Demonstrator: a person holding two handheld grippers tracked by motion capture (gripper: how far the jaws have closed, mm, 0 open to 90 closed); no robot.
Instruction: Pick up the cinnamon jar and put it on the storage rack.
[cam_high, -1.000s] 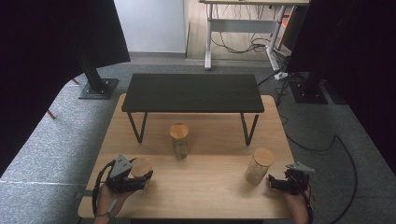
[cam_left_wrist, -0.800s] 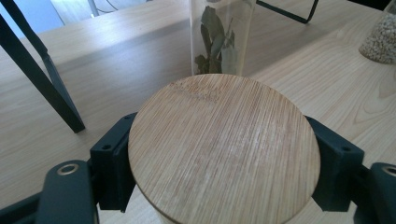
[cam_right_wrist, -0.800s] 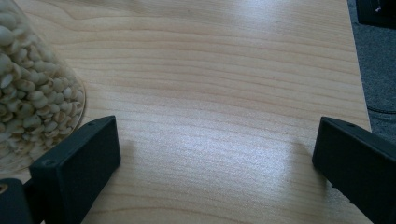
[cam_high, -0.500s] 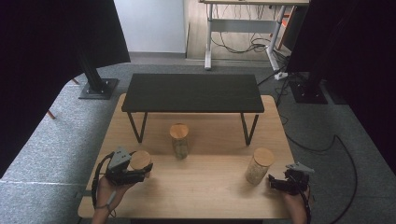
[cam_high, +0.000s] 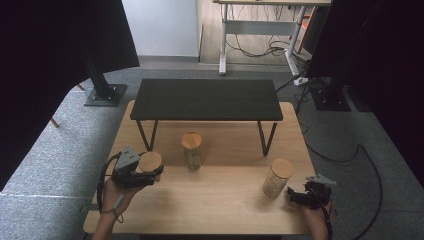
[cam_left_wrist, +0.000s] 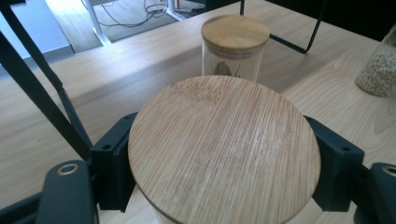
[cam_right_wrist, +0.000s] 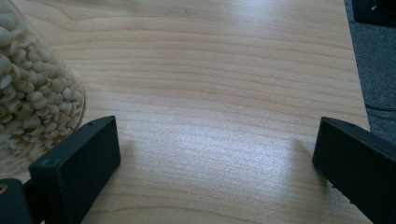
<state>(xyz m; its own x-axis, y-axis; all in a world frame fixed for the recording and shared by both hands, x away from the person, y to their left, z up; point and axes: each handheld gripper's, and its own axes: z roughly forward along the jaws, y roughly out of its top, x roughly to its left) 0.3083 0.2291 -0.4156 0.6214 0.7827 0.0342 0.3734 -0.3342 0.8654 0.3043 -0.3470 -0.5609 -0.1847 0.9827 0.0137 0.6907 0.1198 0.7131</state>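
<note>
My left gripper (cam_high: 149, 173) is shut on a glass jar with a round bamboo lid (cam_high: 150, 161), held a little above the wooden table (cam_high: 215, 200) at its left side. In the left gripper view the two black jaws clamp the jar just under the lid (cam_left_wrist: 224, 149). A second lidded jar (cam_high: 192, 150) stands mid-table in front of the black shelf, also seen ahead of the held one (cam_left_wrist: 235, 44). A third jar (cam_high: 277, 177), filled with pale beans (cam_right_wrist: 28, 102), stands at the right. My right gripper (cam_high: 296, 196) rests beside it, open, with bare wood between its jaws (cam_right_wrist: 215, 158).
A low black shelf on thin metal legs (cam_high: 206, 99) stands across the far half of the table. One of its legs (cam_left_wrist: 42, 93) runs close to the left of the held jar. Grey carpet surrounds the table, with black stands and cables beyond.
My left gripper has lifted the jar and carried it slightly away from the near edge. The right gripper and the other two jars have stayed put.
</note>
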